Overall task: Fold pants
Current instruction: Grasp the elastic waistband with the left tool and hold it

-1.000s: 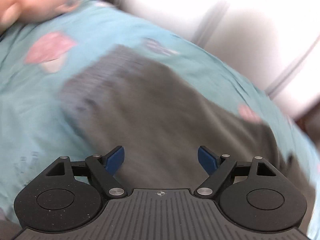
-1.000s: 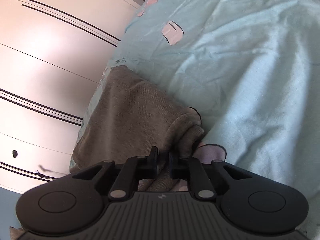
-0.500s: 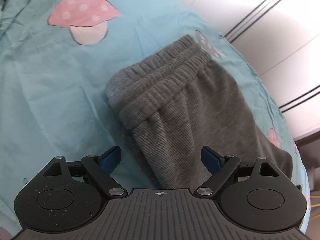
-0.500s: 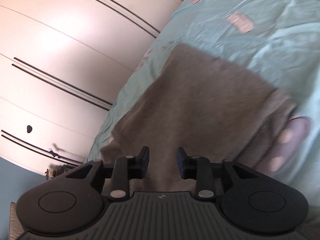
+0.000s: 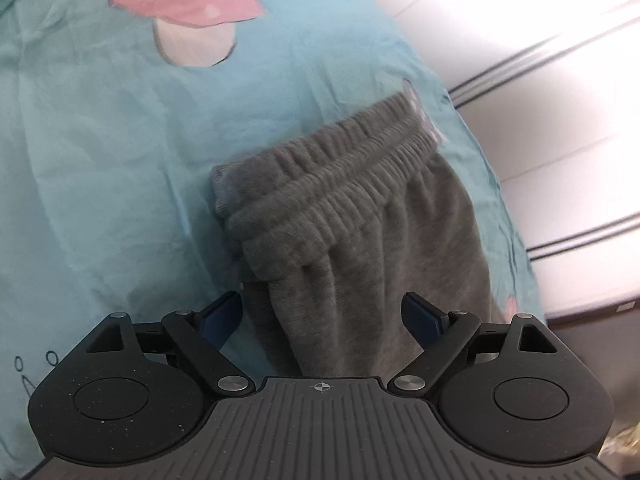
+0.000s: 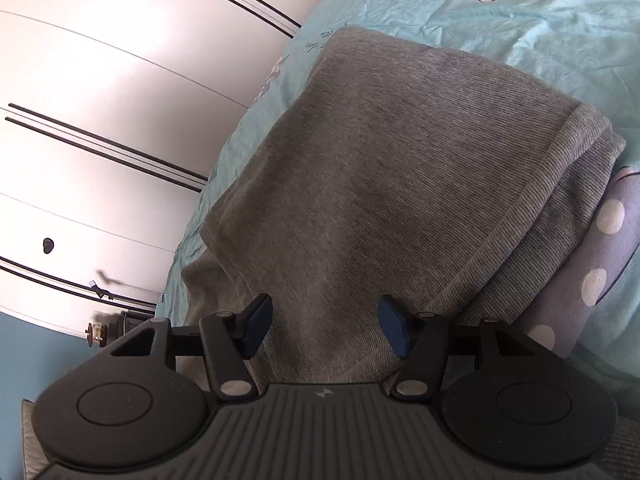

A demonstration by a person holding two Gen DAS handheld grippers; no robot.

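Grey knit pants [image 5: 360, 240] lie folded on a teal bedsheet [image 5: 100, 160], their gathered elastic waistband [image 5: 320, 184] facing away in the left wrist view. My left gripper [image 5: 322, 316] hovers open just above the pants below the waistband, blue pads wide apart and touching nothing. In the right wrist view the pants [image 6: 400, 180] show a folded layer with a hemmed edge [image 6: 560, 200] at the right. My right gripper [image 6: 324, 328] is over this cloth, its jaws opening, with nothing pinched between the pads.
A white wardrobe [image 6: 100, 100] with dark line trims stands close along the bed's edge, seen also as the wardrobe [image 5: 560, 100] at the right. The sheet carries mushroom prints [image 5: 188, 8]. A purple spotted print [image 6: 592, 280] lies right of the pants.
The right gripper let go of the pants' folded edge and its jaws spread apart. The left gripper, open throughout, swung over and dropped closer to the waistband end.
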